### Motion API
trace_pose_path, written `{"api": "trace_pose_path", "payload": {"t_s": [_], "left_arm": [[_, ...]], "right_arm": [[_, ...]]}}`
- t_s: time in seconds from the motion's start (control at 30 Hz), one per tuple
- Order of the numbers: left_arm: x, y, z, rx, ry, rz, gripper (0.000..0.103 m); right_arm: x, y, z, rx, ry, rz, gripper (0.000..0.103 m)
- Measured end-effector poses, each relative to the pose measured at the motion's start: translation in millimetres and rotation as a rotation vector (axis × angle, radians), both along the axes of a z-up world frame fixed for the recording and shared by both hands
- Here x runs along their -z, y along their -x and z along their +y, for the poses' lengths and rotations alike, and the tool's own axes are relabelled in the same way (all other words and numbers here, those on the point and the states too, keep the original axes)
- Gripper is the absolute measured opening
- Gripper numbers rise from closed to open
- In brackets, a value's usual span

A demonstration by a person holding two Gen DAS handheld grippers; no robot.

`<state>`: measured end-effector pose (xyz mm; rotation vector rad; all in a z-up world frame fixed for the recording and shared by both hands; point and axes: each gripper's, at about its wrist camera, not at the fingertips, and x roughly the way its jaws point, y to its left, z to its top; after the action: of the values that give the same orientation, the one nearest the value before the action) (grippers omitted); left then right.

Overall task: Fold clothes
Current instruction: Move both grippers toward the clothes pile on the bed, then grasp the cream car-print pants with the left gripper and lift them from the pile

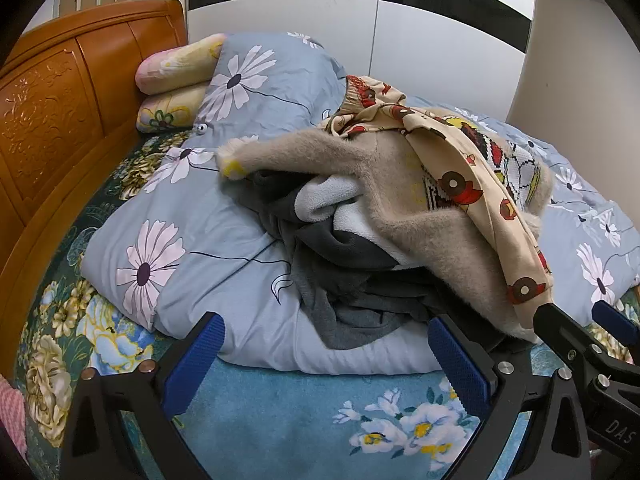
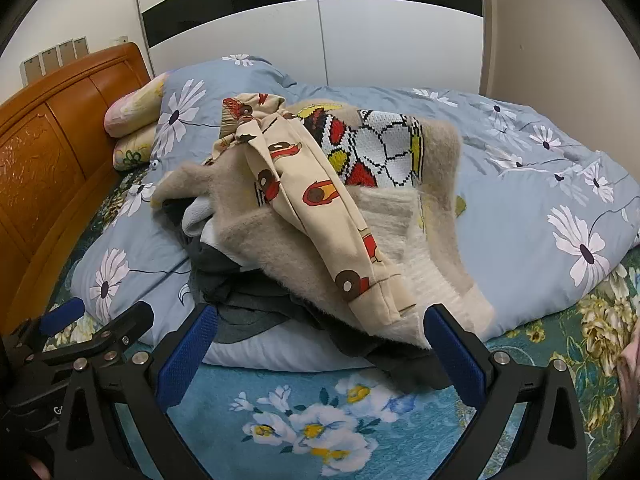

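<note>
Both grippers, left point(image 1: 326, 354) and right point(image 2: 320, 346), gape wide and empty, side by side just short of the pile. Printed pants point(image 2: 320, 208) drape over a beige sweater point(image 2: 280, 256) just beyond the right jaws, likely first pick since topmost; dark clothes point(image 1: 340, 280) lie ahead of the left jaws.
</note>
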<state>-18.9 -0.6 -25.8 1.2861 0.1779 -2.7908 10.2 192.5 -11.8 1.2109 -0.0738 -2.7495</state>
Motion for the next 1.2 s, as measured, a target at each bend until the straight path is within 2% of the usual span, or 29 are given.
{"api": "trace_pose_path", "payload": {"t_s": [0.43, 0.47, 0.67, 0.8, 0.87, 0.9, 0.93, 0.97, 1.0, 1.03, 1.1, 1.2], "left_arm": [[4, 16, 2, 0.011, -0.003, -0.013, 0.103], [1, 23, 1, 0.011, -0.015, -0.013, 0.103], [-36, 90, -9, 0.005, -0.202, 0.021, 0.103], [-56, 145, 10, 0.030, -0.263, 0.013, 0.103], [-55, 168, 23, 0.050, -0.287, -0.008, 0.099], [-50, 179, 29, 0.045, -0.296, -0.032, 0.088], [-42, 189, 34, 0.027, -0.300, -0.074, 0.070], [-34, 198, 37, 0.008, -0.309, -0.117, 0.057], [-25, 204, 38, -0.013, -0.327, -0.163, 0.027], [-18, 207, 38, -0.036, -0.350, -0.194, 0.009], [-13, 206, 33, -0.088, -0.397, -0.189, 0.006], [-37, 190, 31, -0.100, -0.359, -0.090, 0.005]], "right_arm": [[6, 2, 10, 0.002, 0.022, -0.005, 0.103], [7, 1, 16, 0.008, 0.021, -0.004, 0.103], [7, -18, 72, 0.099, 0.000, 0.012, 0.103], [6, -32, 107, 0.160, 0.006, 0.011, 0.103], [6, -39, 123, 0.185, 0.008, 0.008, 0.103], [7, -42, 128, 0.193, 0.006, 0.005, 0.103], [8, -45, 134, 0.200, 0.004, 0.002, 0.103], [8, -49, 140, 0.207, 0.001, -0.001, 0.103], [9, -53, 145, 0.213, -0.002, -0.002, 0.103], [9, -57, 151, 0.220, -0.005, -0.003, 0.103], [8, -65, 161, 0.235, -0.011, -0.005, 0.103], [4, -80, 177, 0.262, -0.021, 0.001, 0.103]]}}
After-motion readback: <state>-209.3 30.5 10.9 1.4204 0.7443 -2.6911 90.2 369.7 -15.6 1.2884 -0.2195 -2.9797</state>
